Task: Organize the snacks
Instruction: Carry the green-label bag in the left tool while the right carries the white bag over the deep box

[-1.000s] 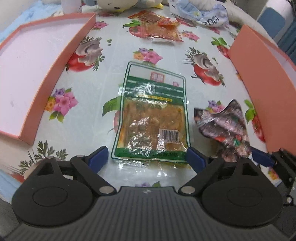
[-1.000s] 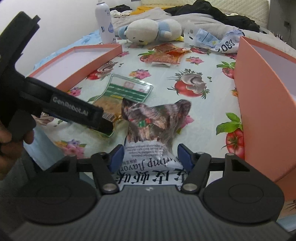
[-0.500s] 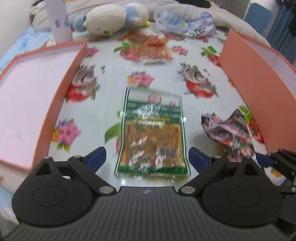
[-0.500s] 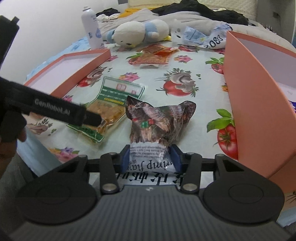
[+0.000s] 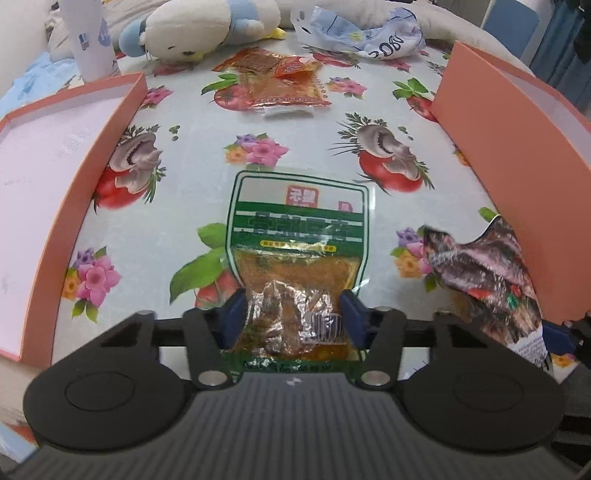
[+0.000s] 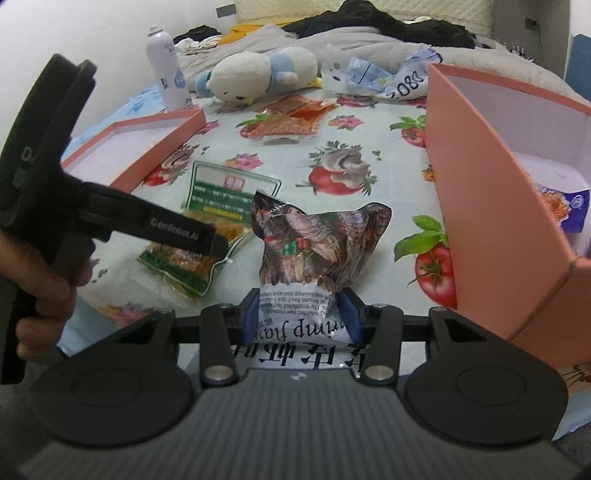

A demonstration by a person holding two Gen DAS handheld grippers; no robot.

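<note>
My left fingers [image 5: 293, 314] have just been closing and pinch the near end of the green packet [image 5: 295, 258] lying on the worktop [image 5: 207, 162]; my right fingers [image 6: 300, 314] pinch the shrimp bag [image 6: 317, 243].

Two gripper-mounted fisheye views, both close over the patterned table

The left wrist view looks steeply down along its fingers [image 5: 236, 317]; the right wrist view looks from lower and further right. Both share the green snack bag [image 5: 295, 236] [image 6: 221, 199], dark snack bag [image 5: 484, 273] [image 6: 317, 240], plush toy [image 5: 207, 26] [image 6: 258, 74] and pink boxes [image 5: 517, 140] [image 6: 491, 206].
</note>
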